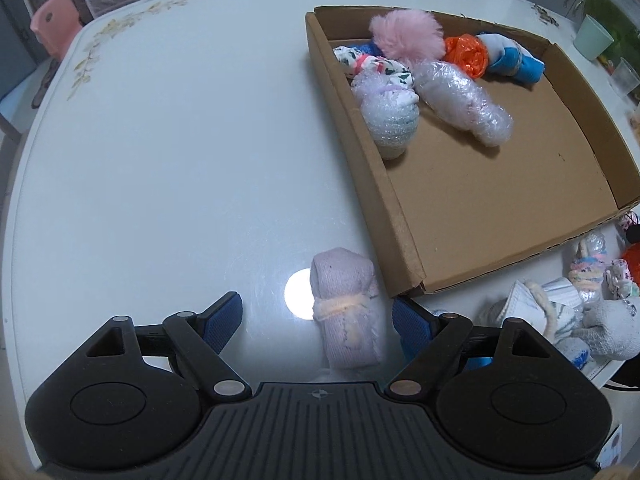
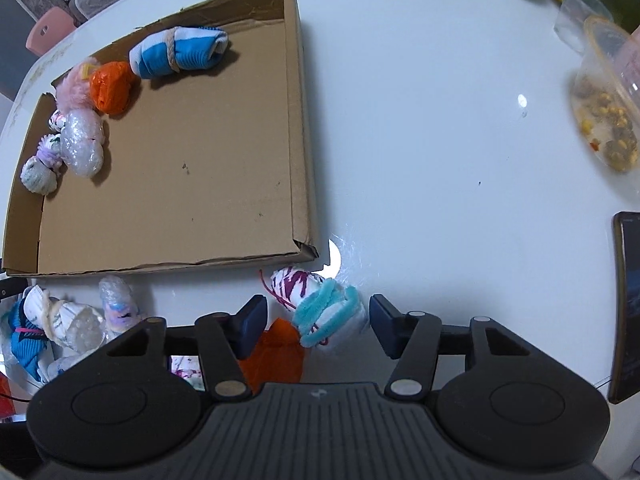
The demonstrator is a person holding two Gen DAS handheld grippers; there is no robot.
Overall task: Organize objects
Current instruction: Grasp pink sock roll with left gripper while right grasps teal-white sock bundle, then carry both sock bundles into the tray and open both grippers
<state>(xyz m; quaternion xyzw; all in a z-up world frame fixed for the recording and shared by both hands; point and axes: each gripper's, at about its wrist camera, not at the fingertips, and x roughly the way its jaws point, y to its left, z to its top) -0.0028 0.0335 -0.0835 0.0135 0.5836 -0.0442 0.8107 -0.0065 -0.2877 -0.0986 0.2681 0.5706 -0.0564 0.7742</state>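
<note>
A shallow cardboard box (image 1: 400, 216) (image 2: 298, 128) lies on the white table and holds several bundles: a pink fluffy ball (image 1: 406, 38), an orange bag roll (image 1: 466, 56), a blue-and-white sock roll (image 2: 180, 52), and bubble-wrap rolls (image 1: 460, 102). My left gripper (image 1: 318, 320) is open around a lilac sock roll (image 1: 346, 312) tied with a peach string, on the table. My right gripper (image 2: 318, 320) is open around a white-and-magenta sock roll (image 2: 320, 304) tied with a turquoise pipe cleaner. An orange bag (image 2: 276, 356) lies under it.
A pile of loose sock and wrap bundles (image 1: 580, 312) (image 2: 60, 324) lies in front of the box. A green cup (image 1: 594, 38), clear cups (image 2: 580, 12), a food container (image 2: 608, 120) and a dark phone (image 2: 628, 304) stand on the right side.
</note>
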